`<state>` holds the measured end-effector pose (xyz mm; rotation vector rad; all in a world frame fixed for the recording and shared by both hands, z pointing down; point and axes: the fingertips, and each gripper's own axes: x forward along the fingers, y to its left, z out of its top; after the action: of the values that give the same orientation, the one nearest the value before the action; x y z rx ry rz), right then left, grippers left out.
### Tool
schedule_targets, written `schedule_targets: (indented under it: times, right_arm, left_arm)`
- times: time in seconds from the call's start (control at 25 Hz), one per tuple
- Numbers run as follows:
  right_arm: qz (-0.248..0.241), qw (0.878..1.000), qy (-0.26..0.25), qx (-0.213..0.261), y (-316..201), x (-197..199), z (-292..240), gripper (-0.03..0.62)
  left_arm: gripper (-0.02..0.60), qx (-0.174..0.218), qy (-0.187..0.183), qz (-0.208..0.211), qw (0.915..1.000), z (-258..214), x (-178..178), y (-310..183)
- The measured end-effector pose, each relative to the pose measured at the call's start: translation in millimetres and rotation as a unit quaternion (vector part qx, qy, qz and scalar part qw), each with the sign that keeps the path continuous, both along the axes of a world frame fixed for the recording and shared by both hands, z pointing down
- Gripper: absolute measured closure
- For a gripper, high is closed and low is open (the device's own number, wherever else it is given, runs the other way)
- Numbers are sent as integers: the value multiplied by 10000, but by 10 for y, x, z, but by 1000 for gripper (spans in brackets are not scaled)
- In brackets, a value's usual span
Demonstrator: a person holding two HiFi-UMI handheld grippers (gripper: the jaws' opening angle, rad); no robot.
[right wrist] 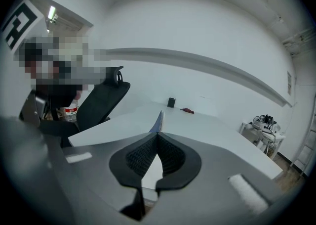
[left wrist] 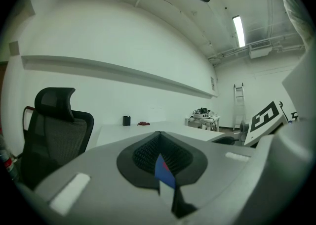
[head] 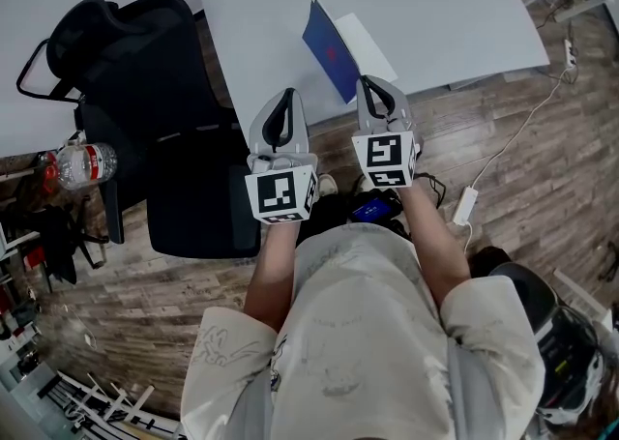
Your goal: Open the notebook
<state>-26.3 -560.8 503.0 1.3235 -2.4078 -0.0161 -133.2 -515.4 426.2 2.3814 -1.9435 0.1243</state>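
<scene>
A notebook lies near the front edge of the white table (head: 426, 3). Its blue cover (head: 331, 46) stands raised on edge, and a white page (head: 369, 40) lies flat to its right. My right gripper (head: 372, 88) is shut on the cover's near lower corner. In the right gripper view the cover (right wrist: 158, 121) rises edge-on just past the closed jaws, with white page (right wrist: 150, 172) showing below them. My left gripper (head: 280, 107) hovers at the table's front edge, left of the notebook, shut and holding nothing. The blue cover (left wrist: 163, 169) shows through its lower gap.
A black office chair (head: 164, 119) stands left of the table, with a water bottle (head: 82, 162) beside it. A white cable and power adapter (head: 466, 204) lie on the wooden floor to the right. A small black object (right wrist: 171, 102) sits far back on the table.
</scene>
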Motion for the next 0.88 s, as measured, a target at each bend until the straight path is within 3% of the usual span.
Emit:
schedule_targets:
  times: [0.88]
  right_arm:
    - [-1110, 9921, 414, 420, 344, -1107, -75, 588]
  left_arm:
    - [566, -58, -1, -581, 9983, 45, -836, 268]
